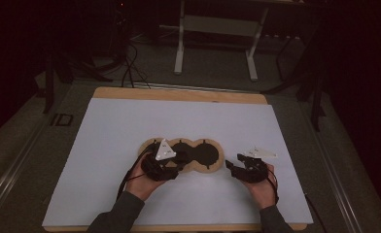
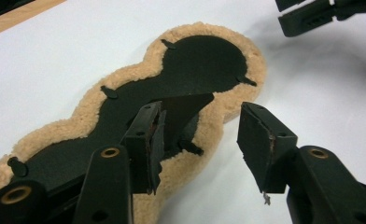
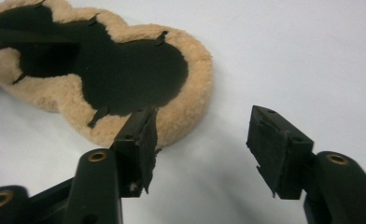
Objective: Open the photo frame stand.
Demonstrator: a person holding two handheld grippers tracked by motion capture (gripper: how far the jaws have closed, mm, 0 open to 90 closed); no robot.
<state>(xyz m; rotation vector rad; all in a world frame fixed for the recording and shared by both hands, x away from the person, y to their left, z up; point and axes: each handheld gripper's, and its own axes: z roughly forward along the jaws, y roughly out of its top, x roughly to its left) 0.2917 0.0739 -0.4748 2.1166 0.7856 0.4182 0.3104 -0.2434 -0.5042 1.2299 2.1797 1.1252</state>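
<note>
- The fleece pad [image 1: 182, 156] — three-lobed, tan pile rim, black centre — lies flat near the middle of the white worktop [image 1: 111, 145], just ahead of both your hands. Flat and black side up, so its rim is reachable from either end.
- Your left gripper [image 1: 171, 162] sits over the pad's left lobe. In the left gripper view its jaws are spread: one jaw rests over the black centre with a lifted black flap [image 2: 186, 109] beside it, the other hangs past the fleece rim above bare worktop. Pads press on nothing — no grip there.
- Whether that flap touches the jaw's pad, I can't tell.
- Your right gripper [image 1: 233, 165] stands just off the pad's right end, apart from it. Jaws spread, nothing between them; in the right gripper view the right lobe [image 3: 181, 70] lies just beyond the near jaw.
- My read: one gripper at each end suits a two-point pick-up or fold, so a limp pad doesn't sag or drag.
- Risk: the pile is soft, so a shallow pinch may slip — go in deeper on the rim.
</note>
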